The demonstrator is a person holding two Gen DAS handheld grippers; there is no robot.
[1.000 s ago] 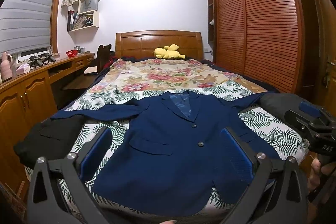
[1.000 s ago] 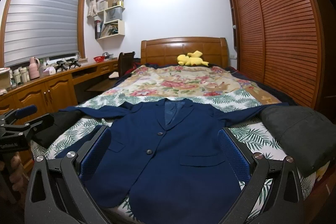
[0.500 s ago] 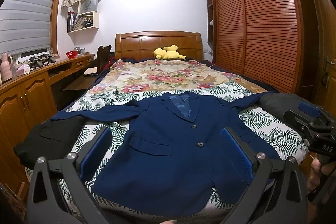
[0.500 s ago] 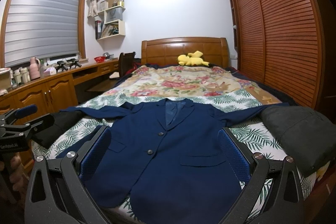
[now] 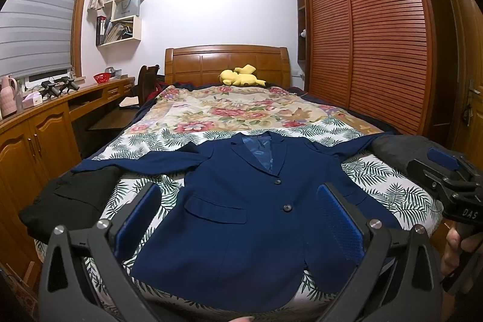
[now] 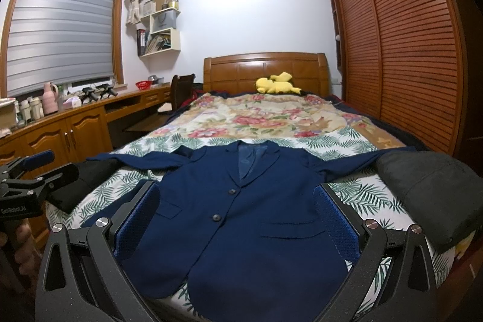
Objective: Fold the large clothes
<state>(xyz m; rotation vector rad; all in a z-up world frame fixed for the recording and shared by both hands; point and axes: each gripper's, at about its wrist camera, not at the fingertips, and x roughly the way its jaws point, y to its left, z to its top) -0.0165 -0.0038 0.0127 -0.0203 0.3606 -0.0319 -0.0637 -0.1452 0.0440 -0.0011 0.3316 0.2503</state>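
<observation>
Left wrist view: my left gripper (image 5: 238,201) is spread wide, empty, above the hem of the navy blazer (image 5: 241,207). The blazer lies face up and buttoned on the leaf-print bedspread (image 5: 392,195), sleeves stretched to either side. A black garment (image 5: 69,201) sits at the bed's left edge, a grey one (image 5: 401,147) at the right. The right gripper (image 5: 446,171) shows at the right border; from here I cannot tell its opening.

Right wrist view: my right gripper (image 6: 234,201) is wide apart, holding nothing, over the blazer's (image 6: 247,216) lower front. A yellow plush toy (image 6: 276,82) rests by the headboard (image 6: 265,70).
</observation>
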